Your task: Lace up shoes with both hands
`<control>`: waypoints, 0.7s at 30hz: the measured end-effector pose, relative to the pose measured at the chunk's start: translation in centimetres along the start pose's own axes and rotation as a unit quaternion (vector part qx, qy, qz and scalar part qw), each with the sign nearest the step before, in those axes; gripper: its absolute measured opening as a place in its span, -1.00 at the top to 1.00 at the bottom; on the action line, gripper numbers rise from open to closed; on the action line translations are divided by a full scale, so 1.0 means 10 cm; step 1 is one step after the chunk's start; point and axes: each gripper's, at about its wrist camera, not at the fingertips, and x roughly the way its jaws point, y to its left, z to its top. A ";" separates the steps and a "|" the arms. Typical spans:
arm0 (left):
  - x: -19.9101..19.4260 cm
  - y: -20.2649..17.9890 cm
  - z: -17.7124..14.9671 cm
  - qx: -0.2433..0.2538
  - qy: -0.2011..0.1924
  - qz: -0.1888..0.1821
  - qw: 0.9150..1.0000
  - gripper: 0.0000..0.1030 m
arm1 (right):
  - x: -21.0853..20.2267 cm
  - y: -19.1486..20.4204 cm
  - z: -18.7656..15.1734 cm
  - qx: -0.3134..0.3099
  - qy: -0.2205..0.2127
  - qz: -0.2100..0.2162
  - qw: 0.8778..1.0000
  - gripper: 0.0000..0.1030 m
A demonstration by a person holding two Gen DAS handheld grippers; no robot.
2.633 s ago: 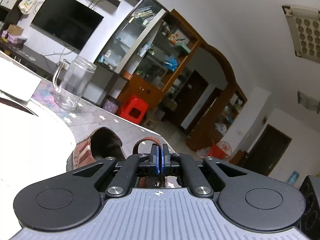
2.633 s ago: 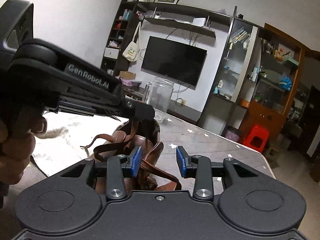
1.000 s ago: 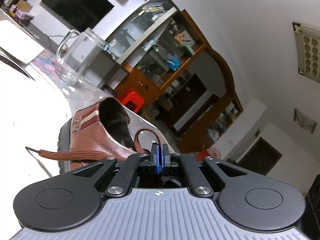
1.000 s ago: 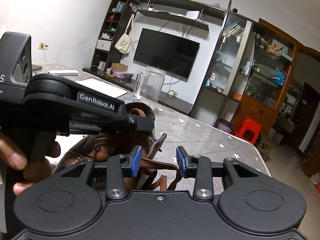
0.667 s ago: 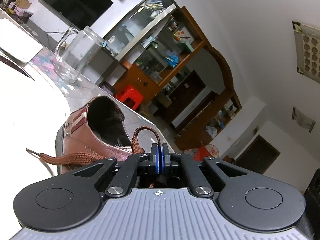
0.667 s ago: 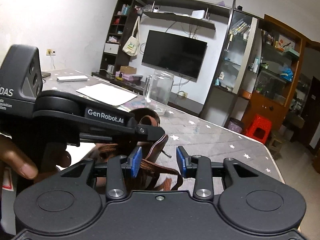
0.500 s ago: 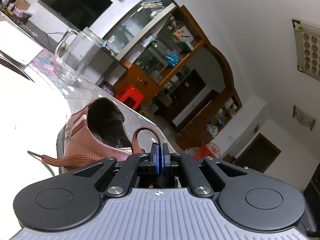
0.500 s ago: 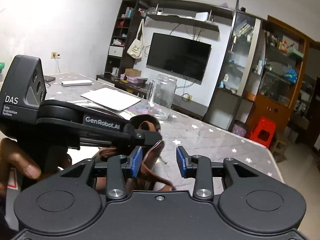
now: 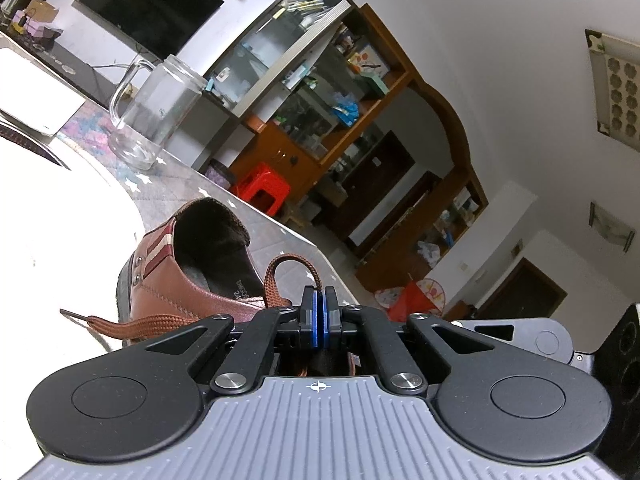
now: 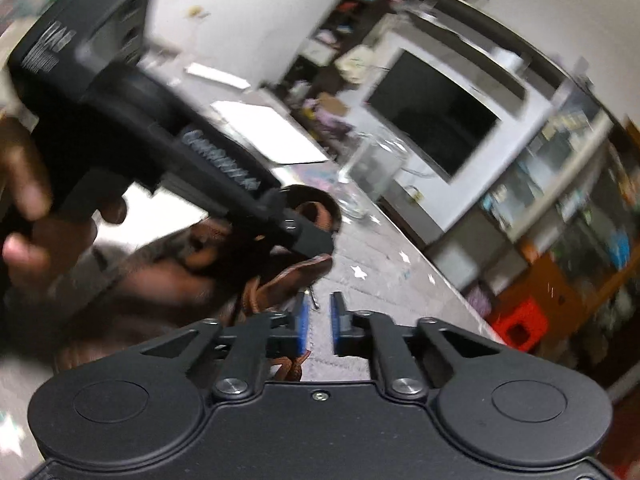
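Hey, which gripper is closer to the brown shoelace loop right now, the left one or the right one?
Left. The left gripper is shut on the shoelace loop over the shoe. The right gripper sits beside the shoe, with a gap between its jaws and nothing in it.

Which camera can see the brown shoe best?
The left wrist camera. There the shoe is sharp: you see its side, its striped heel and its dark inside, with the lace trailing out. In the right wrist camera the shoe is blurry and mostly hidden behind the left tool and a hand.
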 end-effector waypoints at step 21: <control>-1.09 -0.18 0.01 0.086 -0.007 0.050 0.995 -0.04 | -0.24 0.44 -0.14 -0.174 -0.010 -0.177 0.969 0.95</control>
